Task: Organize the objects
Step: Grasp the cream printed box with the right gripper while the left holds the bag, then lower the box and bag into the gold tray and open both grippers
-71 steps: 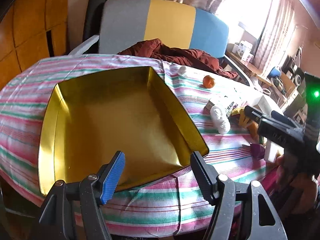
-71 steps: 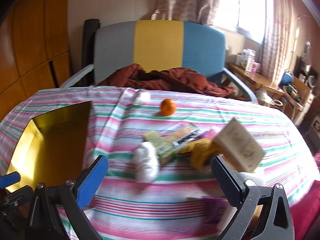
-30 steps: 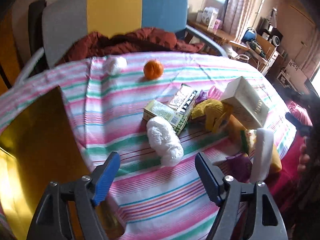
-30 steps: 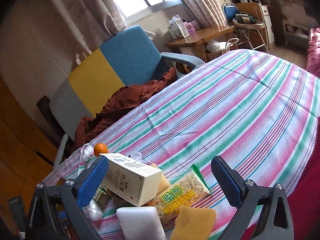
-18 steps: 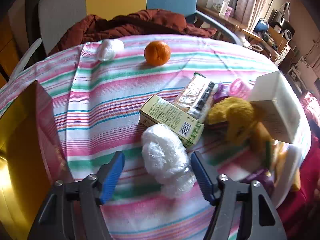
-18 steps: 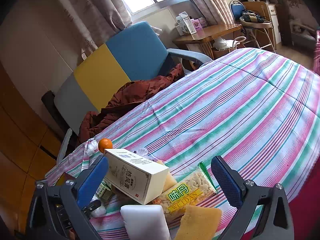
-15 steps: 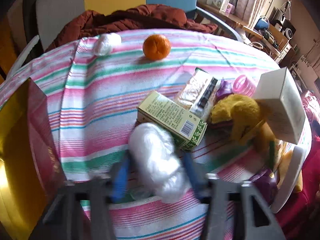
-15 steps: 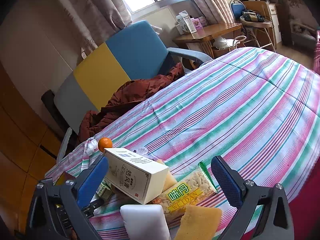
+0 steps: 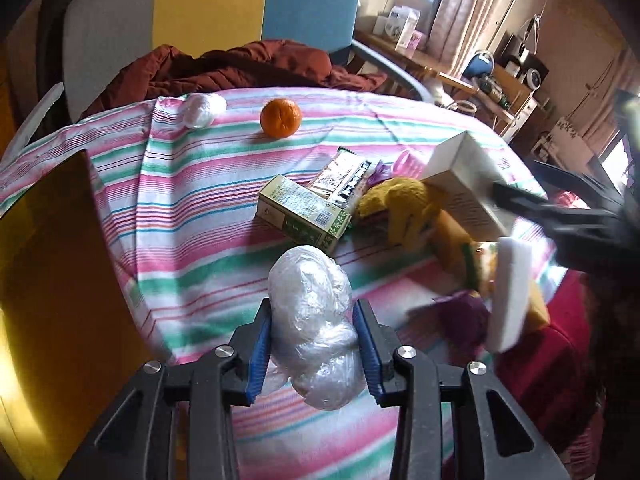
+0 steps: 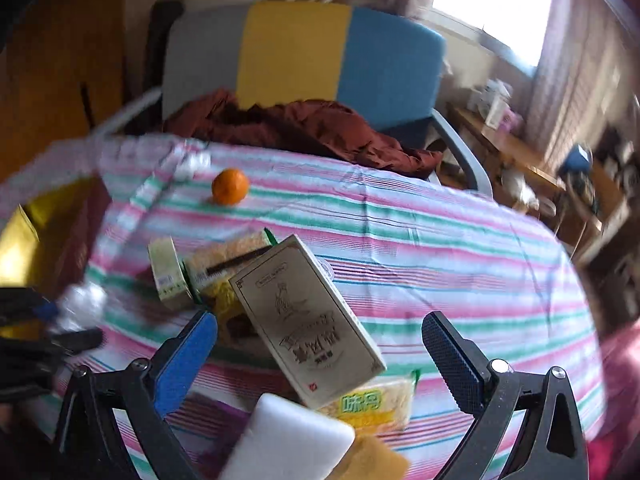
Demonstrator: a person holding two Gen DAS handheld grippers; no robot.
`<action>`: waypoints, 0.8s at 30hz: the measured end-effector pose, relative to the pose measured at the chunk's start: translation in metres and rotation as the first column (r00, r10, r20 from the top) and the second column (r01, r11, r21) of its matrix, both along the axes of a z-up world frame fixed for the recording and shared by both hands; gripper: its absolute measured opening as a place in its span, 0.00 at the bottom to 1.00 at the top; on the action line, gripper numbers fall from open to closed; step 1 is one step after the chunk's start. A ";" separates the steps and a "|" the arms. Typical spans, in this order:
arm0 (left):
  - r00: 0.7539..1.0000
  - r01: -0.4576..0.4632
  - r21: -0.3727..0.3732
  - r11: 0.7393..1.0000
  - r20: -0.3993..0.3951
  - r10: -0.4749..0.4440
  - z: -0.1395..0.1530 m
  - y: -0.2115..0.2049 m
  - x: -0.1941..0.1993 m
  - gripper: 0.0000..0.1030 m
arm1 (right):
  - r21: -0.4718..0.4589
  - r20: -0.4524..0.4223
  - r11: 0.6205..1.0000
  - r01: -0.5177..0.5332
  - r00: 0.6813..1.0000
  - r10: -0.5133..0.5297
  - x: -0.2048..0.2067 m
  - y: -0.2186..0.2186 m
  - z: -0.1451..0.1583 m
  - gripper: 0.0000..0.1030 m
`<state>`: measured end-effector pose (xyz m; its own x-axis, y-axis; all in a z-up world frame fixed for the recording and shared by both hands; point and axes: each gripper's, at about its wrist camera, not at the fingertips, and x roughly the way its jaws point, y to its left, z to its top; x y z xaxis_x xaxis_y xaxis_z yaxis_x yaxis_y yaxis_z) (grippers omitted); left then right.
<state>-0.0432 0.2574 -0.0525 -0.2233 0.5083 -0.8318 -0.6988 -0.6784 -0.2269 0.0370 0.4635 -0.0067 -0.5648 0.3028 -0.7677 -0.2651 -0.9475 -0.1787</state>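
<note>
My left gripper [image 9: 316,320] is shut on a clear plastic-wrapped white bundle [image 9: 312,320], its blue pads pressing both sides. To the left lies the gold tin box [image 9: 52,280], open on top. Beyond the bundle sit a green carton [image 9: 300,212], a snack packet [image 9: 344,180], a yellow cloth [image 9: 400,208] and a beige box [image 9: 460,184]. My right gripper [image 10: 320,344] is open over that beige box [image 10: 308,324], with a white sponge [image 10: 288,440] just below it. The orange [image 10: 230,186] and a small white ball [image 9: 202,110] rest farther back.
A striped cloth [image 10: 440,248] covers the round table. A grey, yellow and blue chair [image 10: 304,60] with a dark red garment [image 10: 304,128] stands behind it. A yellow snack bag [image 10: 372,404] and an orange sponge [image 10: 376,464] lie at the table's near edge.
My left gripper swung from the gold tin to the wrapped bundle and closed on it. The right gripper turned back toward the pile and now hangs over the beige box.
</note>
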 end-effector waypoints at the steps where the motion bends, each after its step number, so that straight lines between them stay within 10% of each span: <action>1: 1.000 -0.003 0.013 1.000 0.002 0.003 0.003 -0.006 0.002 0.38 | 0.013 0.036 1.000 -0.023 0.999 0.023 -0.006 0.000 -0.004 1.00; 3: 1.000 -0.012 0.030 0.999 0.007 0.012 0.007 -0.015 0.005 0.38 | 0.056 0.098 0.997 -0.043 0.994 0.038 -0.016 0.001 -0.012 0.98; 7: 0.999 -0.039 0.056 0.998 0.002 0.039 0.015 -0.033 0.009 0.38 | 0.069 0.130 0.997 -0.046 0.991 0.037 -0.015 0.002 -0.015 0.51; 16: 0.983 -0.179 0.099 0.979 -0.019 0.182 0.032 -0.097 0.002 0.38 | 0.039 -0.105 0.999 0.028 0.994 -0.024 -0.001 -0.014 0.051 0.51; 24: 0.925 -0.372 0.063 0.926 -0.064 0.375 0.032 -0.192 -0.010 0.39 | -0.247 -0.178 0.941 -0.233 0.965 0.192 -0.040 -0.110 0.064 0.51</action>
<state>-0.0536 0.0656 -0.0209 -0.4644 0.4153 -0.7822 -0.4128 -0.8829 -0.2236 -0.0031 0.3537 0.0572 -0.7077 -0.0383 -0.7054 -0.0565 -0.9923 0.1106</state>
